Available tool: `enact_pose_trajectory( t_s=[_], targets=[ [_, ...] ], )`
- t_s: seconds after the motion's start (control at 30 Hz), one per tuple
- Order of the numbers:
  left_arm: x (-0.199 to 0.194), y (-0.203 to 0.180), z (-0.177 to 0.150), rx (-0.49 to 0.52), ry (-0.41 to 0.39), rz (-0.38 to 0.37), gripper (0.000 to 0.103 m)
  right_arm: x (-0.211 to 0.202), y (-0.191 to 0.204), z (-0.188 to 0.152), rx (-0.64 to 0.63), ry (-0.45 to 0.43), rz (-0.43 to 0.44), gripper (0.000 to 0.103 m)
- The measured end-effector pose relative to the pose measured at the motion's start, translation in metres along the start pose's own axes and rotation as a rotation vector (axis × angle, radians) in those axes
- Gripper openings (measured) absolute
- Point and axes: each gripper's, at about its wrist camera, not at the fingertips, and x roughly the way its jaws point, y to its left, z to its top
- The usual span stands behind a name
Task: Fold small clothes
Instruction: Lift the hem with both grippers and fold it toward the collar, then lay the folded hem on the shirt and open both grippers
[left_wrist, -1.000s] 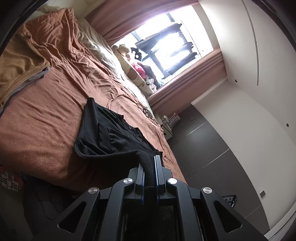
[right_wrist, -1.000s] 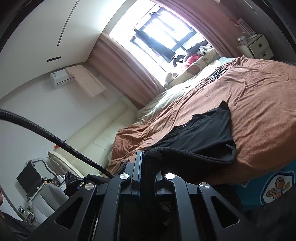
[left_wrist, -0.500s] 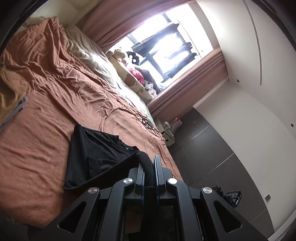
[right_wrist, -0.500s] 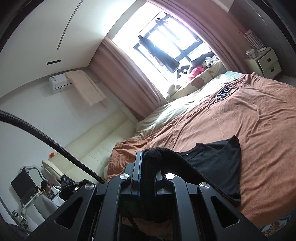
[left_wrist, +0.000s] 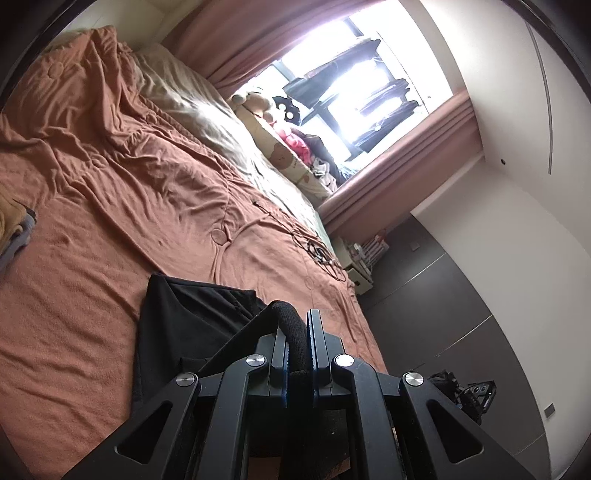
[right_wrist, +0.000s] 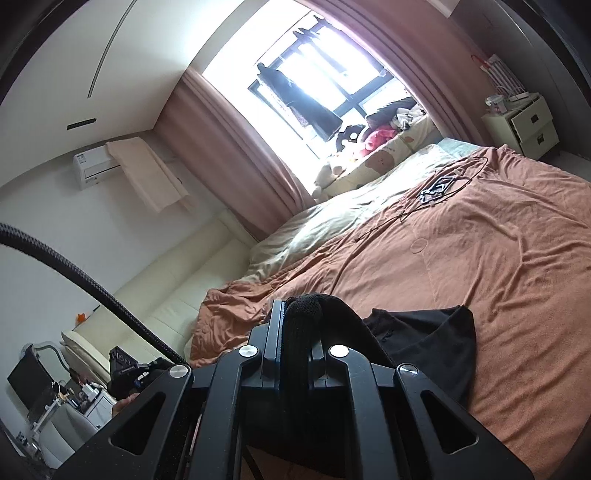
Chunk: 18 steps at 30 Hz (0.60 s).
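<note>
A small black garment (left_wrist: 192, 325) lies partly on the rust-orange bedspread (left_wrist: 110, 206). Its near edge is lifted off the bed. My left gripper (left_wrist: 297, 332) is shut on one bunched corner of this edge, with black cloth squeezed between the blue-edged fingers. In the right wrist view the same black garment (right_wrist: 436, 343) trails from my right gripper (right_wrist: 299, 325), which is shut on the other bunched corner. The far part of the cloth rests flat on the bedspread (right_wrist: 498, 258), one pointed corner toward the pillows.
A beige sheet (left_wrist: 207, 110) and plush toys (left_wrist: 284, 147) lie by the bright window. A tangle of dark cables (right_wrist: 439, 188) sits on the far bedspread. A white nightstand (right_wrist: 524, 125) stands at the bed's corner. Folded yellow and grey clothes (left_wrist: 14, 225) rest at the left edge.
Both grippers have risen and moved forward over the bed, carrying the garment's near edge with them. The garment now lies farther onto the bedspread, and more of the bed is in view.
</note>
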Motion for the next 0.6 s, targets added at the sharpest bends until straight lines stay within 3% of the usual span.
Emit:
enact_pose_trajectory(
  t_s=[0.6],
  targets=[
    [0.109, 0.075, 0.008, -0.054, 0.124, 0.153, 0.009, 0.076, -0.04, 0.007, 0.106, 0.13, -0.134, 0.006]
  ],
)
